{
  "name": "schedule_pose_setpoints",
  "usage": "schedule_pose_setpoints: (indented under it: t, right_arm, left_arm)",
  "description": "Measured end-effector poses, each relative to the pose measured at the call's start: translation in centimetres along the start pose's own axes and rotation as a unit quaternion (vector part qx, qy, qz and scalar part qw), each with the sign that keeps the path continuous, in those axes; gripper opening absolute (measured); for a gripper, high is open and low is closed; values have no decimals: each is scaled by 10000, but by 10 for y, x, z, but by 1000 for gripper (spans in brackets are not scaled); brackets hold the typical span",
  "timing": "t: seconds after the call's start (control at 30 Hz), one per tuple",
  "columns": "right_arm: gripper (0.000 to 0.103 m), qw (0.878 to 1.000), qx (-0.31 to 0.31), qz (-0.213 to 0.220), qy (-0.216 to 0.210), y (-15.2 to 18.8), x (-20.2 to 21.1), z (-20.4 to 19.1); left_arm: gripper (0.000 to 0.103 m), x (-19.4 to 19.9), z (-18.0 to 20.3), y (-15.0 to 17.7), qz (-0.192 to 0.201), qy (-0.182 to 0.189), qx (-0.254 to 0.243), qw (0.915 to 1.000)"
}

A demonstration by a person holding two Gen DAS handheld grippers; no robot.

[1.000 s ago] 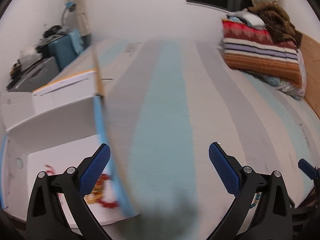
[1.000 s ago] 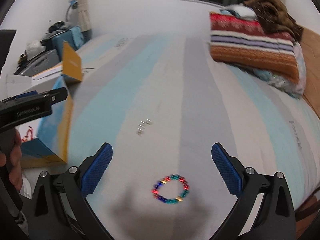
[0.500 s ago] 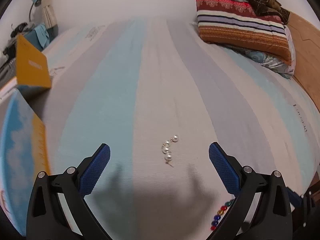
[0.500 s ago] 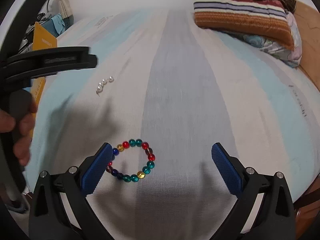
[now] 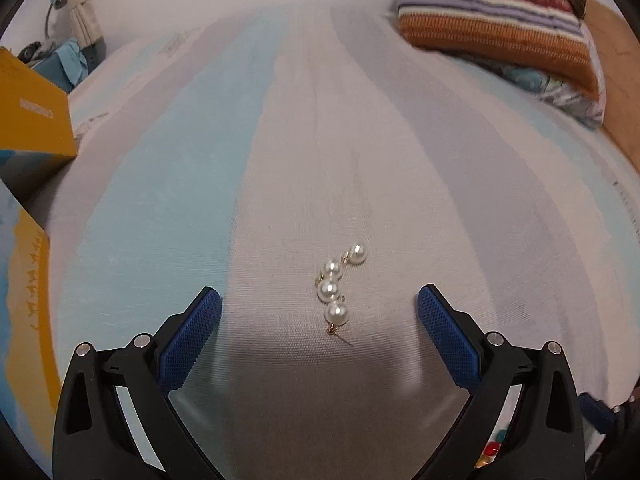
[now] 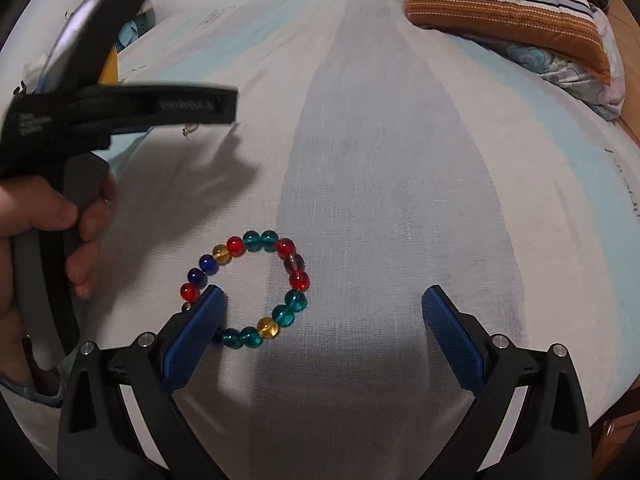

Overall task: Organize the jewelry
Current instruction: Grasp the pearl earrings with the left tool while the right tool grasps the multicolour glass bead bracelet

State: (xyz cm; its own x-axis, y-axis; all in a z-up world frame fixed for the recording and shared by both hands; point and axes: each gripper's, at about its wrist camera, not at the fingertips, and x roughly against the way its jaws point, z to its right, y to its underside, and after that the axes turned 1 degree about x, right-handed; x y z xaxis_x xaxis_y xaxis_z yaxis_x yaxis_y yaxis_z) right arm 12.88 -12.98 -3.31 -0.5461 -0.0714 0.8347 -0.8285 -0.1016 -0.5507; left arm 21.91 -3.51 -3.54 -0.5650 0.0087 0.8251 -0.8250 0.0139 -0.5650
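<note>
Left gripper: the left gripper [image 5: 319, 306] has come down over the striped bedsheet [image 5: 400, 168] and now hangs spread wide and empty, its blue pads either side of the pearl earrings [image 5: 338, 286] without touching them. A second ago this view was filled by the open box at the left edge; now only the box's yellow flap [image 5: 34, 114] is left in it.

Right gripper: the right gripper [image 6: 322, 306] has dropped too, and its jaws have just begun to close from full spread, nothing pressed between them yet. The beaded bracelet [image 6: 248, 288], small and far below a second ago, now sits large in view, and the left-hand pad overlaps its near-left beads in the picture. Whether it touches them cannot be told.

Task's things: pearls and bracelet both lie loose on the sheet, near each other, well apart from the box.

Person's hand: the hand [image 6: 60, 216] grips the other tool's handle at the left edge of the right view.

What it means: both tools look lined up for a pick each; judging by the offset, the right one may want a nudge leftward to straddle a run of beads.
</note>
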Motion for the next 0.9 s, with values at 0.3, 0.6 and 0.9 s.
schedule_pose_setpoints:
  t: [0.3,0.6,0.9]
  right_arm:
    - [68,9998,133,71,-110,-1,10,-6]
    - [41,9999,104,121,-44,0,12,-4]
    - [10,9993,81,348,67,0,19,-2]
  left_arm:
    - [68,0,-1,0,117,20,11,9999]
    - [36,4,-2,-1,83,65,-28,9999]
    - [11,8,-1,-3,43,109,-81,9999]
